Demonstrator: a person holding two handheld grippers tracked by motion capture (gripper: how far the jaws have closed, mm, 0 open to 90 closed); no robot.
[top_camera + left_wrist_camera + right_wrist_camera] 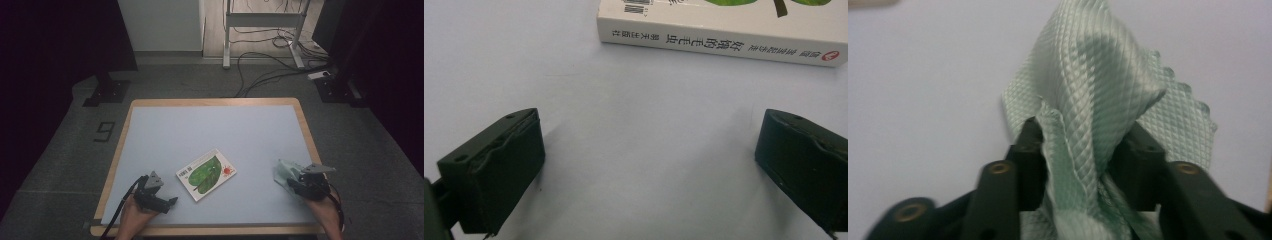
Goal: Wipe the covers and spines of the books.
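Note:
A white book [206, 174] with a green leaf on its cover lies flat near the table's front middle. My left gripper [167, 203] rests just left of it, open. In the left gripper view, the wide-apart jaws of the left gripper [649, 160] have bare table between them, with the book's spine [724, 42] a short way ahead. A pale green cloth [284, 170] lies bunched at the front right. My right gripper [294, 183] sits over its near edge. In the right gripper view, the waffle-weave cloth [1098, 90] stands up between the partly parted jaws of the right gripper [1080, 155], loosely, not pinched.
The table [215, 125] has a light blue mat with a wooden rim. Beyond its far edge are a floor with cables [260, 65], a metal desk frame [262, 20] and dark stands at both sides.

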